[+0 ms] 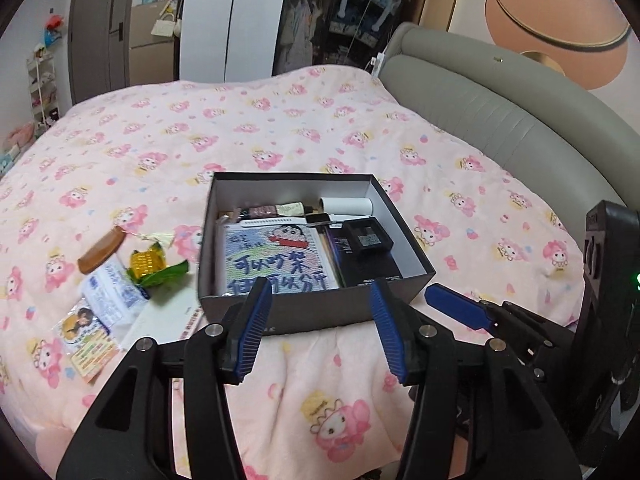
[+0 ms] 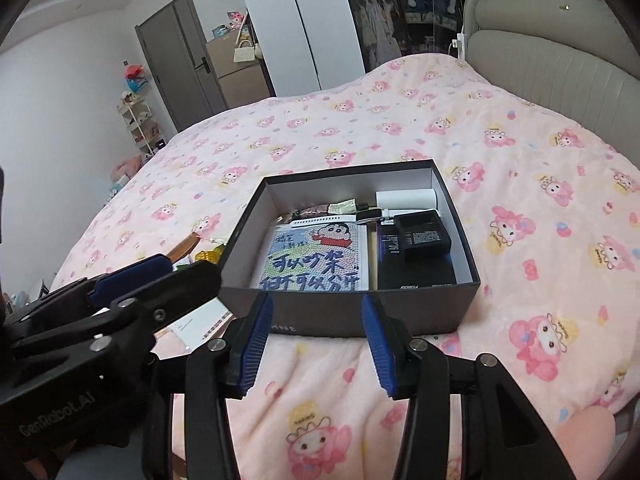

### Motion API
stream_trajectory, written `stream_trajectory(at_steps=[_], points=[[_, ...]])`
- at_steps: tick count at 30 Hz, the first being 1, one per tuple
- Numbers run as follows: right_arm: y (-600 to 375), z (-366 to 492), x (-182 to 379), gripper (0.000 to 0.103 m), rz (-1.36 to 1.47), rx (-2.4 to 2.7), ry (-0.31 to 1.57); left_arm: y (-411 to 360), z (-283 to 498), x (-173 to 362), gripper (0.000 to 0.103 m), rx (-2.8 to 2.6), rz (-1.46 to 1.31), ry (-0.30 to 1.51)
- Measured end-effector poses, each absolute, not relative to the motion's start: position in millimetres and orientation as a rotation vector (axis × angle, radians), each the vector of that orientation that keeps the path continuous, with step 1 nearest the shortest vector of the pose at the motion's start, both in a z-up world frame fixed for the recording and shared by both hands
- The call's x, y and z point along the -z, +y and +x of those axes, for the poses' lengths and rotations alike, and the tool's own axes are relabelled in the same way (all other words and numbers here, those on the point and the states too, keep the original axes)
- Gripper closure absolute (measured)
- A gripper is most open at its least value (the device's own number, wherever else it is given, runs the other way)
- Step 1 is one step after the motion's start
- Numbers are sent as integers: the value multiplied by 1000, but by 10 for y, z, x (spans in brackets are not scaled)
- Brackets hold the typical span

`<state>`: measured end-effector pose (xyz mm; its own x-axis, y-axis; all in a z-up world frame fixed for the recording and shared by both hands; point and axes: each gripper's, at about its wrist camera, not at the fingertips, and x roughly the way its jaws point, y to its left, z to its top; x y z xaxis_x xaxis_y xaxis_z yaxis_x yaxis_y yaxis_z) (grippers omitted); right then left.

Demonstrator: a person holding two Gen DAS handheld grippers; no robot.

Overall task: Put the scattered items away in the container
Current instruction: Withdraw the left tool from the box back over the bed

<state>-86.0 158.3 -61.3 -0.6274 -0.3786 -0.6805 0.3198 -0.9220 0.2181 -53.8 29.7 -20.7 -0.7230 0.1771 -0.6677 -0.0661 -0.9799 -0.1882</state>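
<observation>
A dark open box (image 1: 304,312) (image 2: 464,300) sits on the pink bed and holds a cartoon card (image 1: 276,260), a black case (image 1: 368,236), a white roll (image 1: 346,205) and other items. Left of the box lie a brown comb (image 1: 100,254), a yellow-green snack wrapper (image 1: 154,266), a white tissue pack (image 1: 112,294), a sticker card (image 1: 86,340) and a white paper (image 1: 164,320). My left gripper (image 1: 320,332) is open and empty, just in front of the box. My right gripper (image 2: 316,340) is open and empty, also at the box's near wall.
The pink patterned blanket (image 1: 280,120) covers the whole bed. A grey padded headboard (image 1: 500,112) curves along the right. A wardrobe and a grey door (image 1: 104,32) stand beyond the far edge. Each gripper shows at the side of the other's view.
</observation>
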Motion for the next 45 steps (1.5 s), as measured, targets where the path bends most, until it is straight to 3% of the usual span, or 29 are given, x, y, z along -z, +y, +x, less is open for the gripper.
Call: stream_trajectory(at_steps=[24, 45], points=[[633, -260, 684, 59, 1066, 2392, 135, -590, 256, 426, 48, -2869, -1140, -395], [-177, -329, 1374, 59, 1254, 2240, 330, -1568, 290, 1410, 45, -2864, -1329, -801]])
